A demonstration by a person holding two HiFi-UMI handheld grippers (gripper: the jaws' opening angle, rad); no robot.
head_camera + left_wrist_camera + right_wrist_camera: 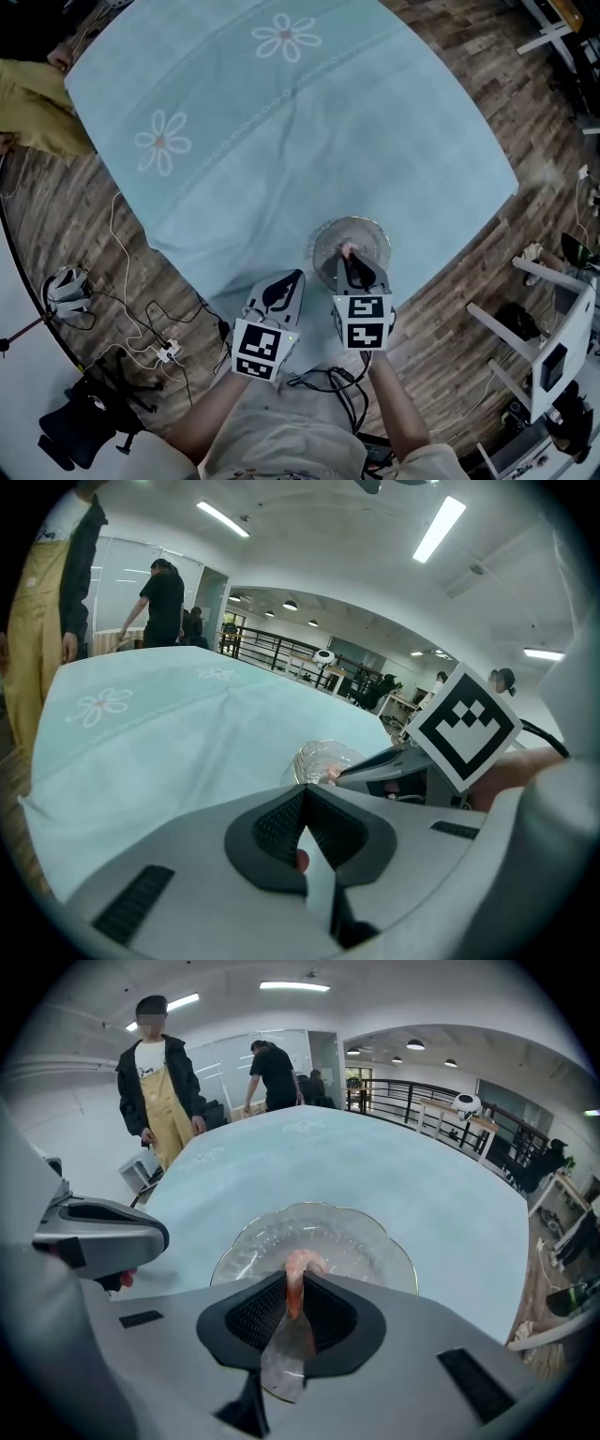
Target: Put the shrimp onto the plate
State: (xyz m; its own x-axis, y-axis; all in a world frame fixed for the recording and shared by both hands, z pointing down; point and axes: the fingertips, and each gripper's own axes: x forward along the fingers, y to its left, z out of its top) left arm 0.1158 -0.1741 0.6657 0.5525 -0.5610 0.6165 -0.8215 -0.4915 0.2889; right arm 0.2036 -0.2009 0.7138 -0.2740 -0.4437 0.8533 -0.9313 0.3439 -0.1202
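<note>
A pink shrimp (300, 1269) is pinched in my right gripper (294, 1281), which is shut on it just above the near part of a clear glass plate (361, 1241). In the head view that gripper (349, 255) hangs over the plate (323, 239) near the table's front edge, the shrimp (348, 249) at its tip. My left gripper (296, 276) sits just left of the plate, jaws closed. A small pink piece (301, 860), apparently another shrimp, shows between its pads. From the left gripper (302, 797) I see the plate (314, 754) and the right gripper (349, 773) ahead.
A light blue tablecloth (281, 141) with flower prints covers the table. Cables (141, 319) and gear lie on the wooden floor at left, white furniture (553, 347) at right. A person in a yellow apron (161, 1082) and others stand past the far side.
</note>
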